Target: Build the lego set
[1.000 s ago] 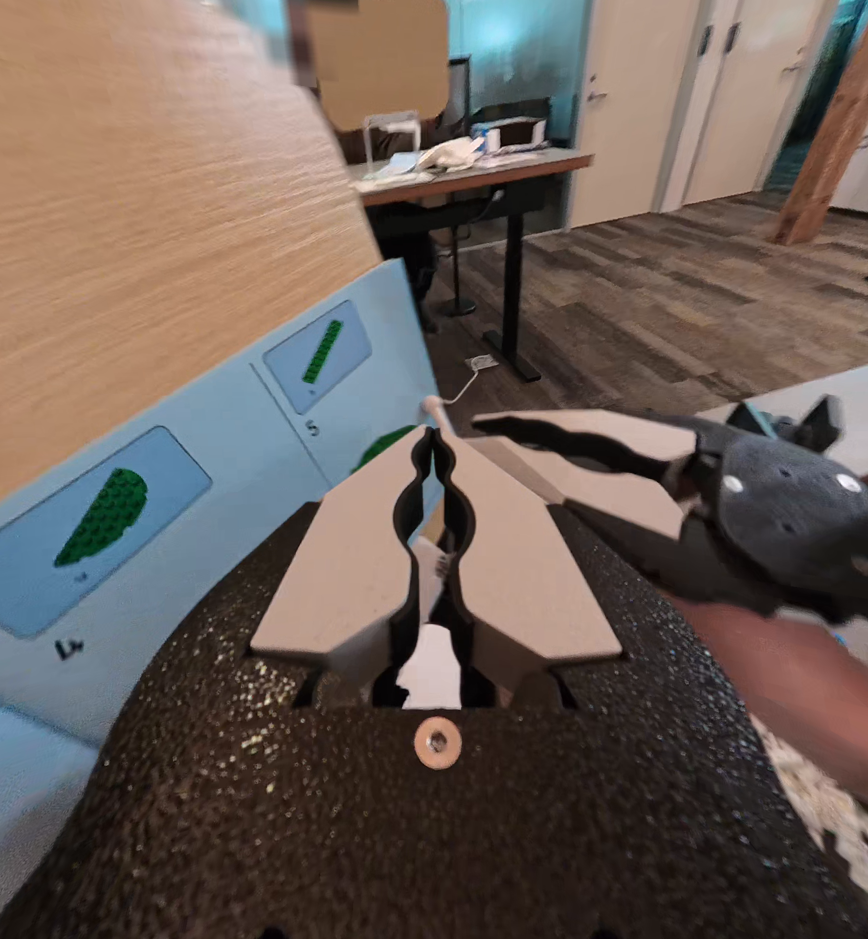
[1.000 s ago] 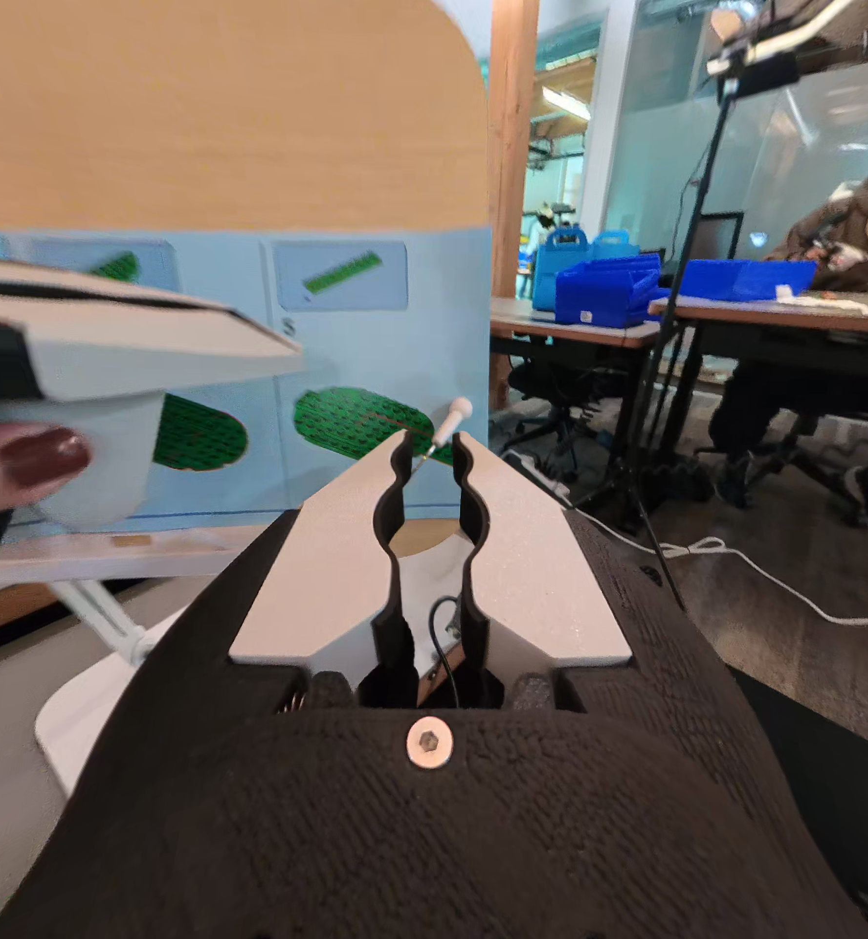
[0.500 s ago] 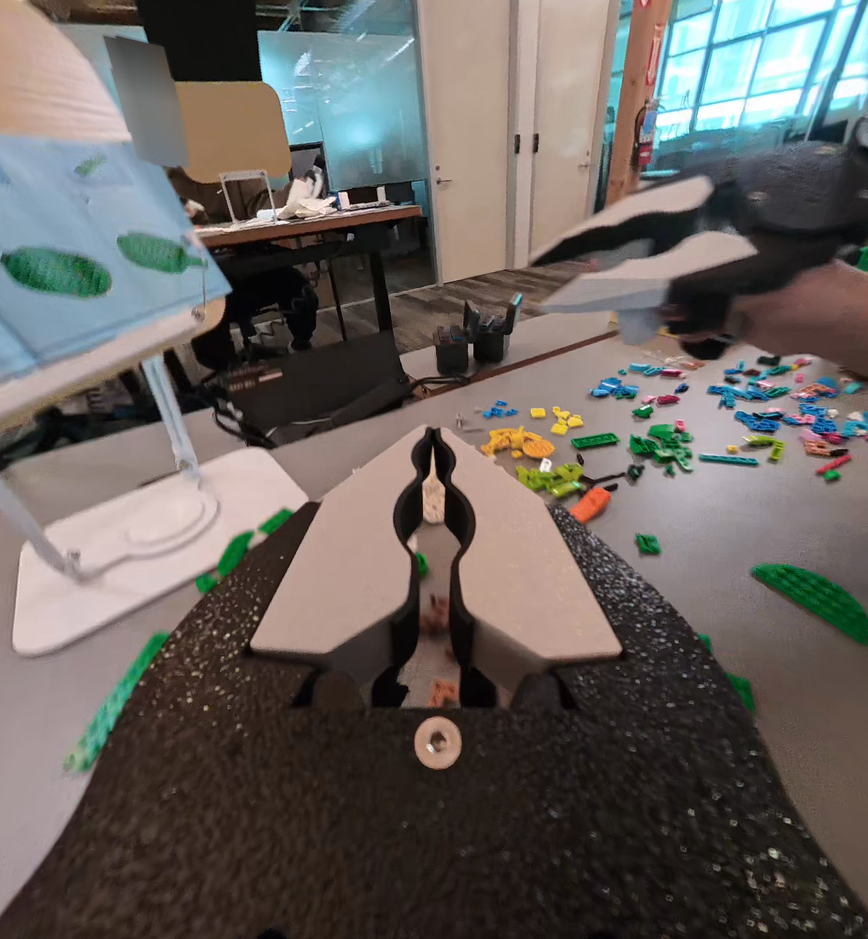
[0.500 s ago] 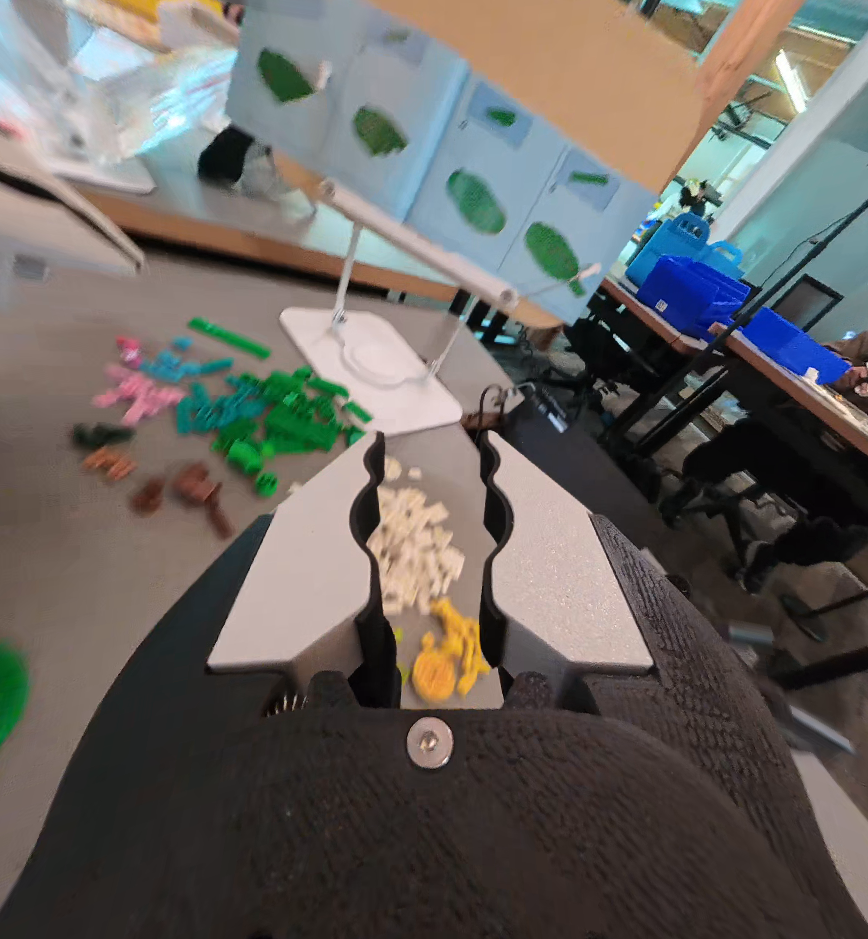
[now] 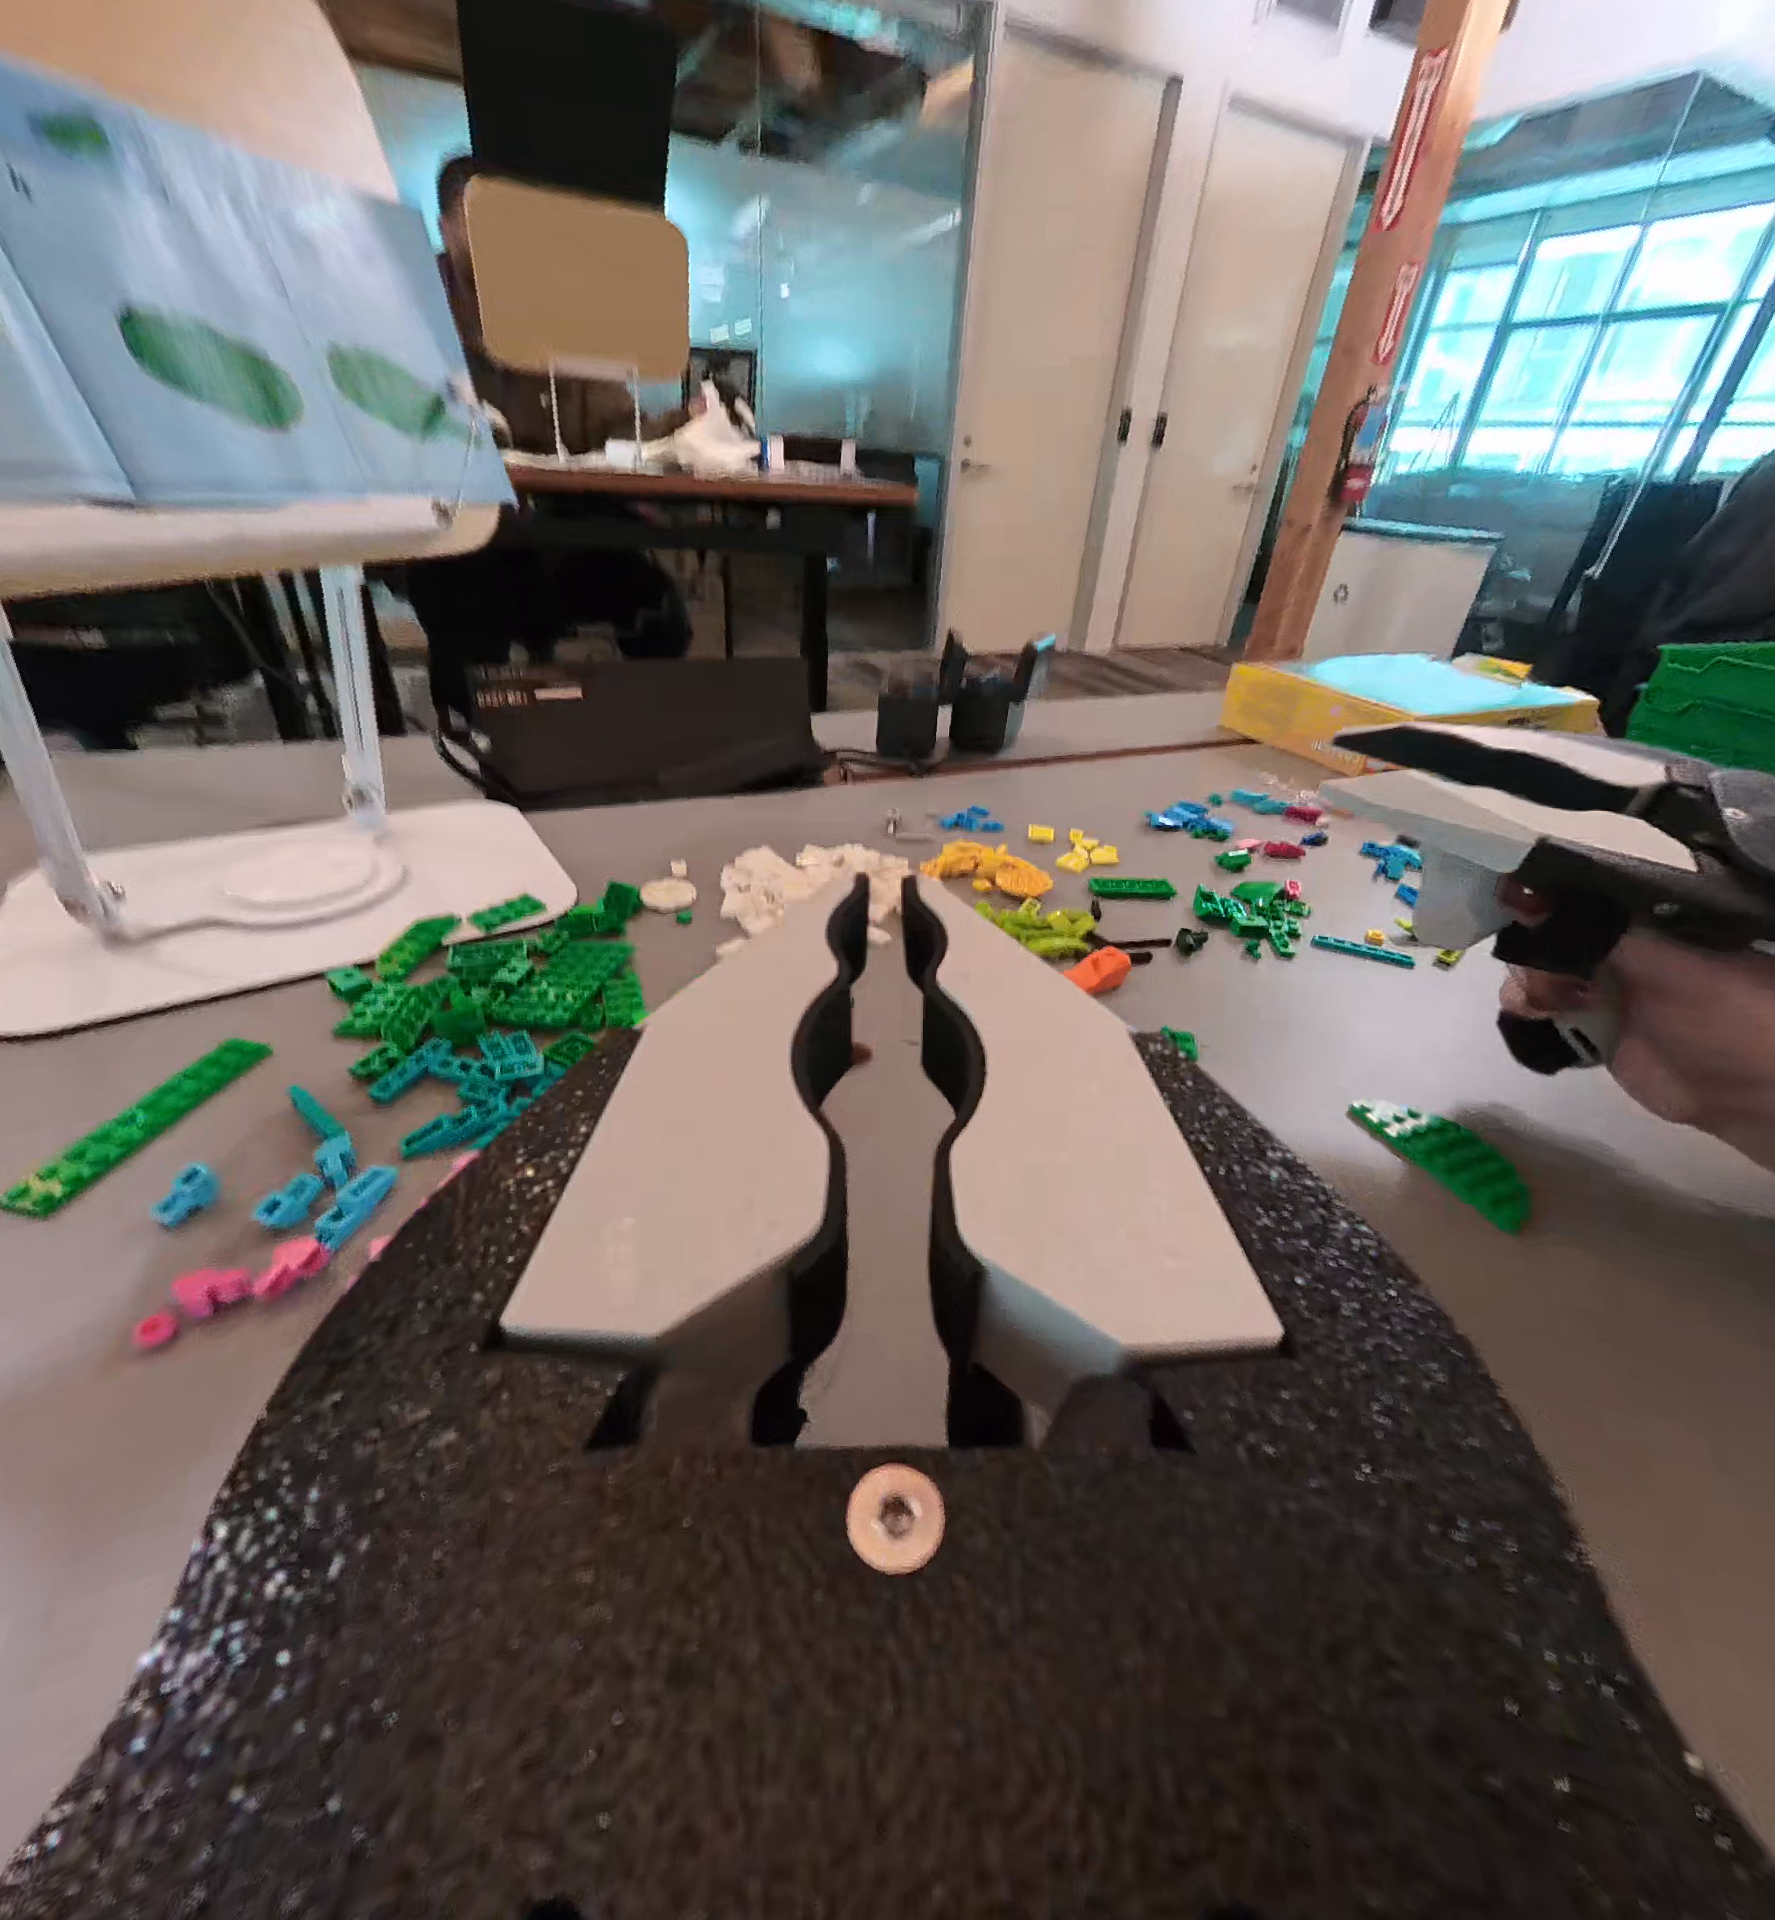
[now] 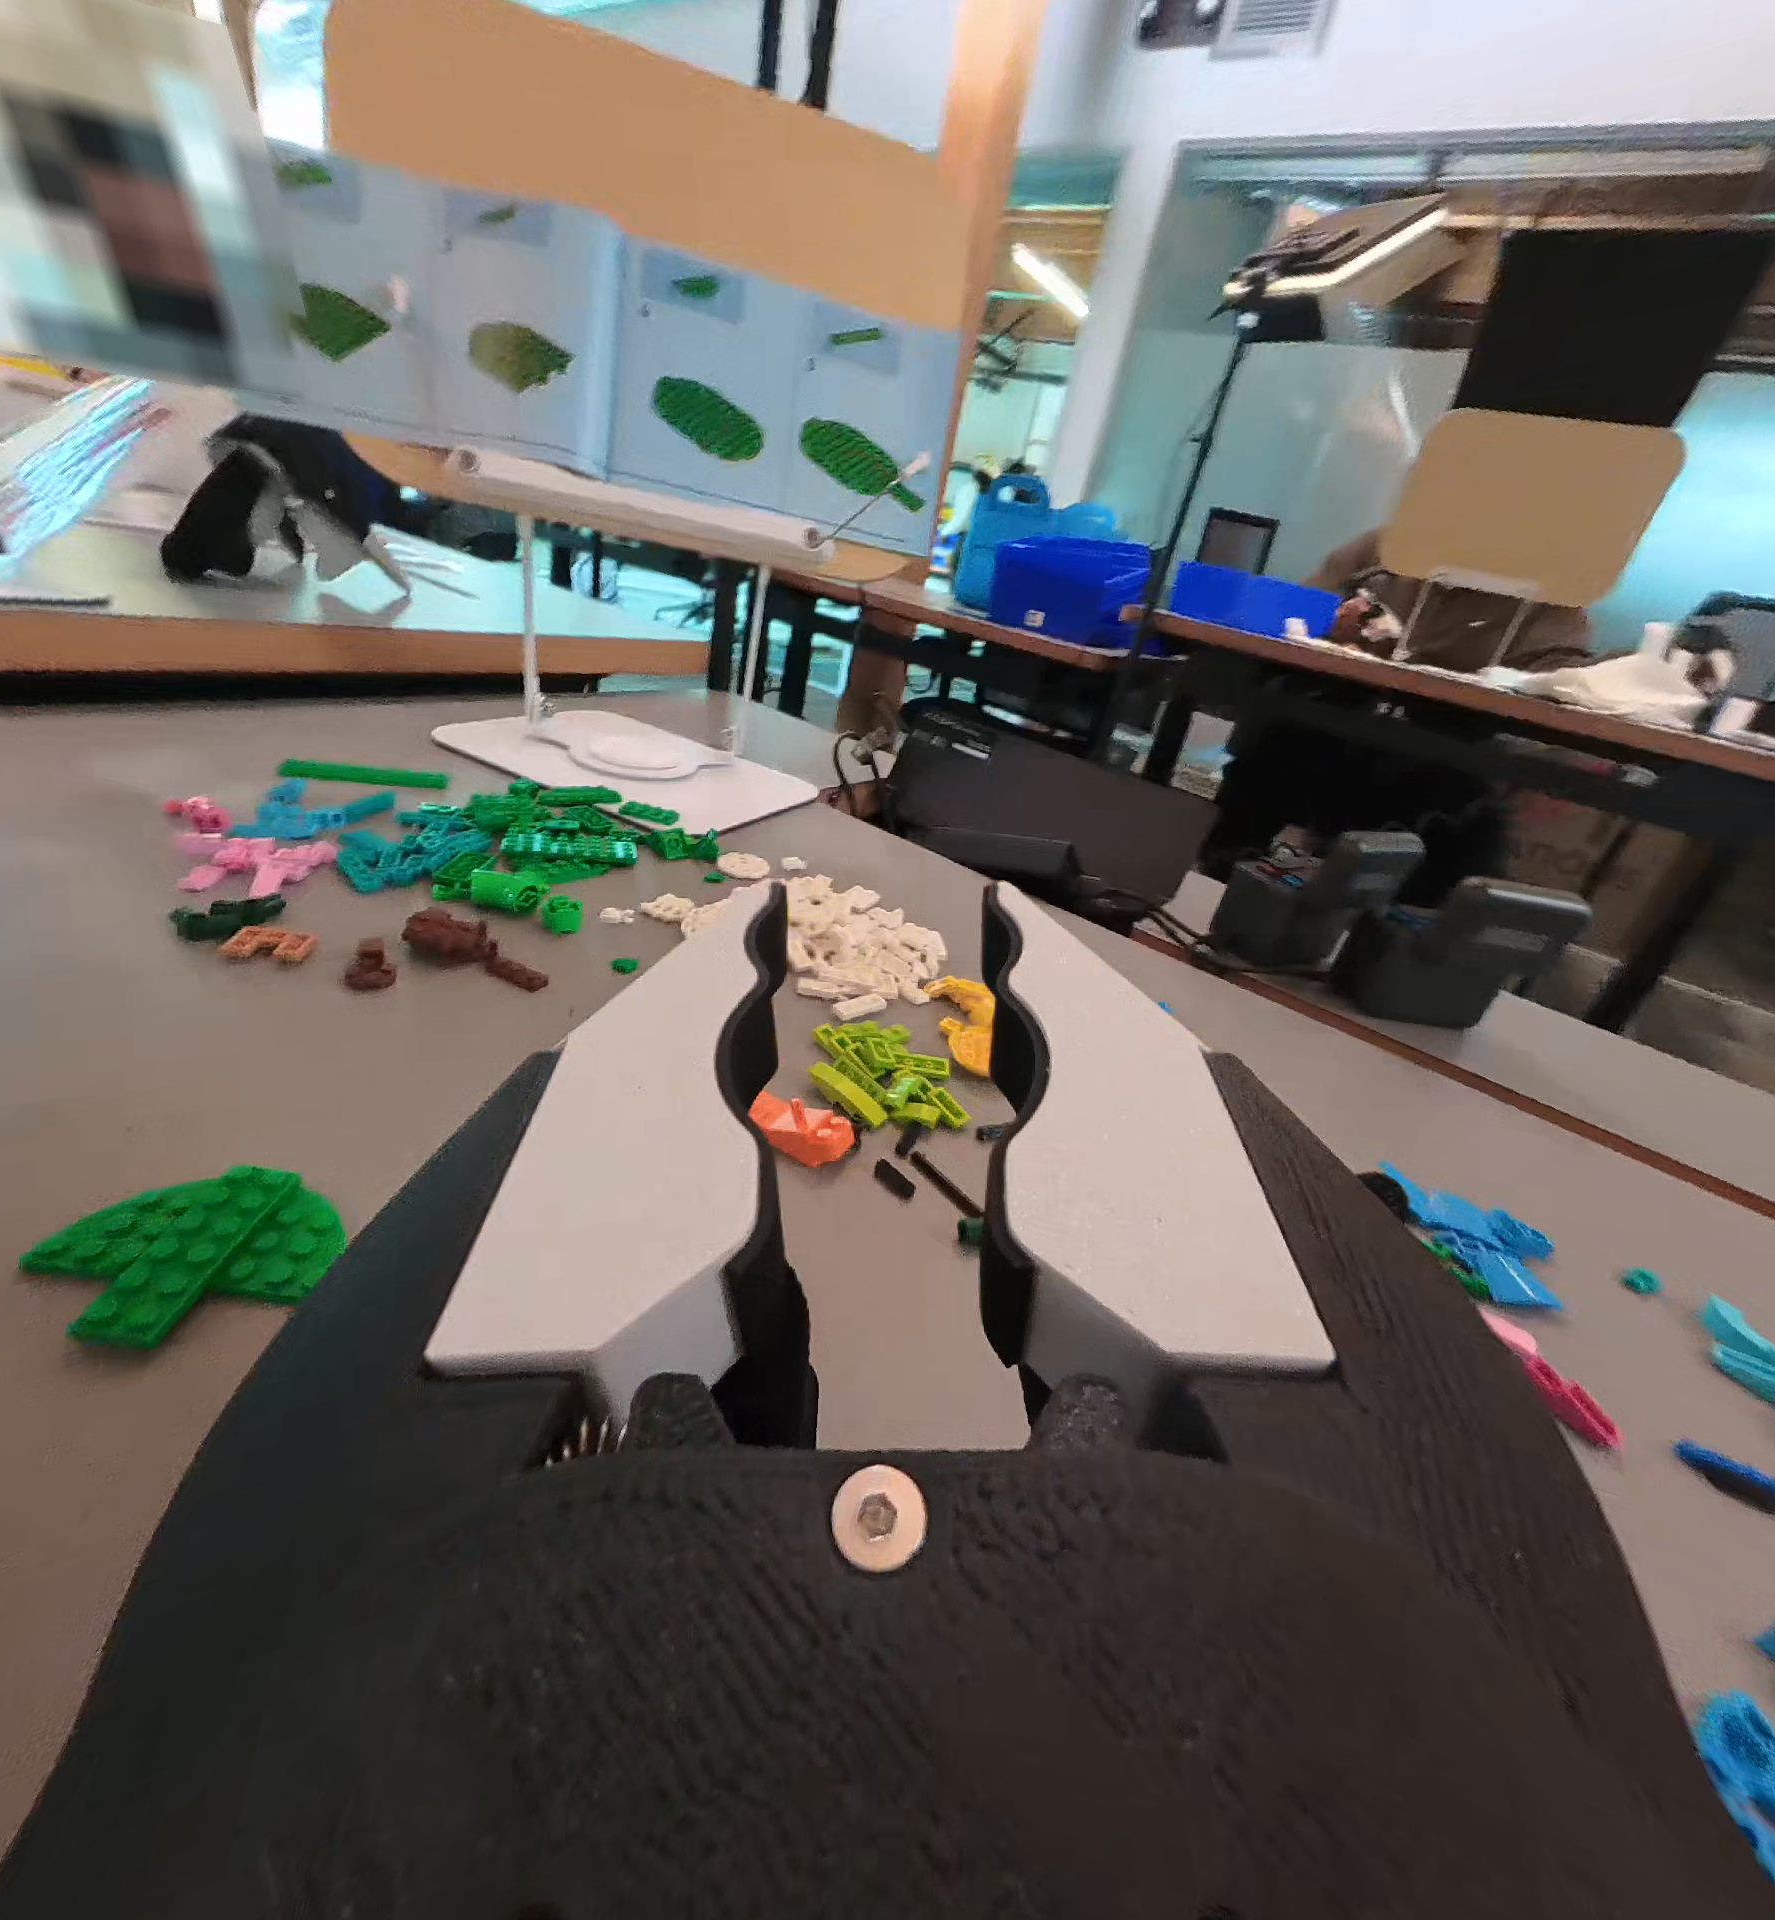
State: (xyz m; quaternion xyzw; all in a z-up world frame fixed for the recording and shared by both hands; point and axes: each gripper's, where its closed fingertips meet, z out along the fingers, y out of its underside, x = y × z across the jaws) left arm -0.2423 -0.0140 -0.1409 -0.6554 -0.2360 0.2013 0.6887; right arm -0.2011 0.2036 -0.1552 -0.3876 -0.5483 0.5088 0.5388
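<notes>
My left gripper [image 5: 888,894] hovers over the grey table [image 5: 1382,1403]. Its jaws are closed to a thin slit with nothing between them, and it points at a pile of white bricks [image 5: 789,883]. My right gripper [image 6: 883,904] is open and empty. Between its fingers I see the white bricks [image 6: 862,935], lime bricks [image 6: 888,1075] and an orange piece [image 6: 800,1127] on the table below. The right gripper also shows in the left wrist view [image 5: 1345,767], held in a hand, fingers apart. A green rounded plate [image 6: 187,1252] lies to its left.
An instruction booklet [image 6: 602,353] rests on a white stand [image 6: 634,764] at the table's far edge. Piles of green [image 5: 509,977], teal, pink, yellow [image 5: 987,868] and blue bricks are spread about. A long green plate [image 5: 135,1122] lies left. A yellow box [image 5: 1382,707] sits far right. About 25 cm separates my left fingertips from my right. The green rounded plate [image 6: 187,1252] is about 15 cm from both grippers' fingertips.
Both grippers swung away from the booklet and now look down over the table. The right jaws opened from narrow to wide. The left jaws stayed closed, parting only to a slit.
</notes>
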